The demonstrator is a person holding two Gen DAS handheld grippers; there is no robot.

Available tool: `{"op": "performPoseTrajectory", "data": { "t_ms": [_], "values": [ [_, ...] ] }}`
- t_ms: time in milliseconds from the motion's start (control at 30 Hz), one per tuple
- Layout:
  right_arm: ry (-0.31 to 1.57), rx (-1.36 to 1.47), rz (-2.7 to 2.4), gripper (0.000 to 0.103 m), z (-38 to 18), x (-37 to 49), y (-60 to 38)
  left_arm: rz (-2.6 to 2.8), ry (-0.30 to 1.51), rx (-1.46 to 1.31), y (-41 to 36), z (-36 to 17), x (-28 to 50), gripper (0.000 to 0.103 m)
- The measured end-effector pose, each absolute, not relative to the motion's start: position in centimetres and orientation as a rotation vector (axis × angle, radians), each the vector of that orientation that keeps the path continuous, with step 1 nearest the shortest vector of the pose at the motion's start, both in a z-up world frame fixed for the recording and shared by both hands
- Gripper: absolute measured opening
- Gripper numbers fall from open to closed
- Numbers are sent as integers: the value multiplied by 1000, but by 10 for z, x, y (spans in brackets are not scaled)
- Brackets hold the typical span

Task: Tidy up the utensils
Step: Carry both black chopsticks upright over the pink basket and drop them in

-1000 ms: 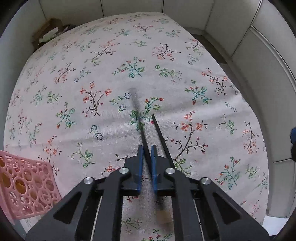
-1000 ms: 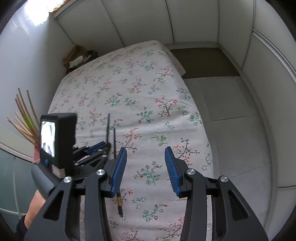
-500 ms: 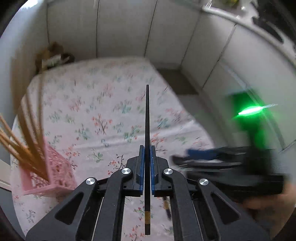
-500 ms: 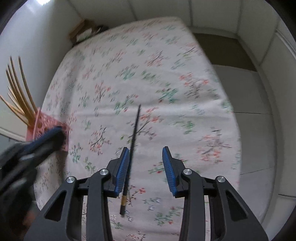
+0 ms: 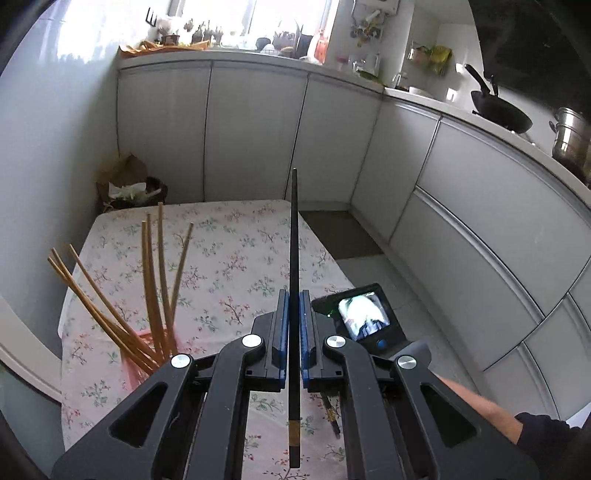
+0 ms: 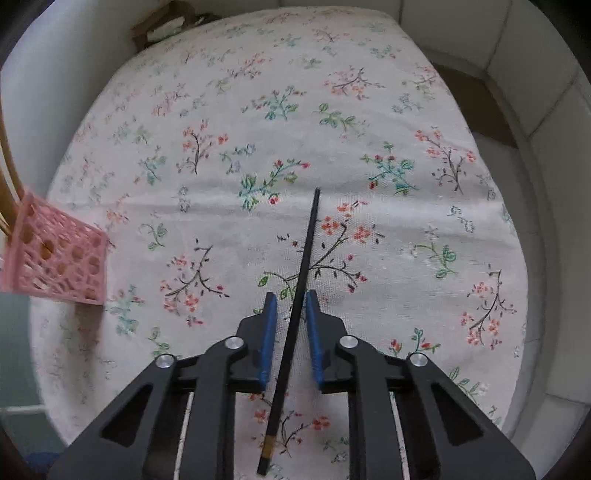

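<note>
Clamping left gripper (image 5: 291, 325) tight on one black chopstick (image 5: 293, 258), raised above the floral tablecloth (image 5: 236, 258) beside the pink basket (image 6: 55, 258); straddling second black chopstick (image 6: 295, 306) with right gripper (image 6: 291, 332), pads apart, chopstick lying on cloth.

Soft daylight, blown out at window (image 5: 288, 18) in left view; heavy fisheye bending, dark corner vignetting; slight blur at right-view edges.

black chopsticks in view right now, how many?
2. One is clamped in the left gripper, the held black chopstick lifted off the table. The other black chopstick lies on the tablecloth between the right gripper's open jaws.
</note>
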State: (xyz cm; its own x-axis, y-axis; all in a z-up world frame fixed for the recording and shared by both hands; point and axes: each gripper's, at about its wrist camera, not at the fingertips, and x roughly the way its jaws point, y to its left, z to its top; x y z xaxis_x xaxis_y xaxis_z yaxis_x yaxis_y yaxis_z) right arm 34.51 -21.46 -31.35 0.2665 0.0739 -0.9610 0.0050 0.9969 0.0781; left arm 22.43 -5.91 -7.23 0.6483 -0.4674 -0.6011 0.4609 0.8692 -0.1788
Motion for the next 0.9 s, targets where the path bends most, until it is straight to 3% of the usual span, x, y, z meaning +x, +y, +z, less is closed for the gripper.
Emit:
{"op": "performPoseTrajectory", "data": {
  "t_ms": [500,900],
  "values": [
    [950,206,123,5,-218,318,-209,-465,652,-80,-11,-67,231,4],
    [776,254,158,5,-184,307,-222,-395,643,-57,1,-72,237,4]
  ]
}}
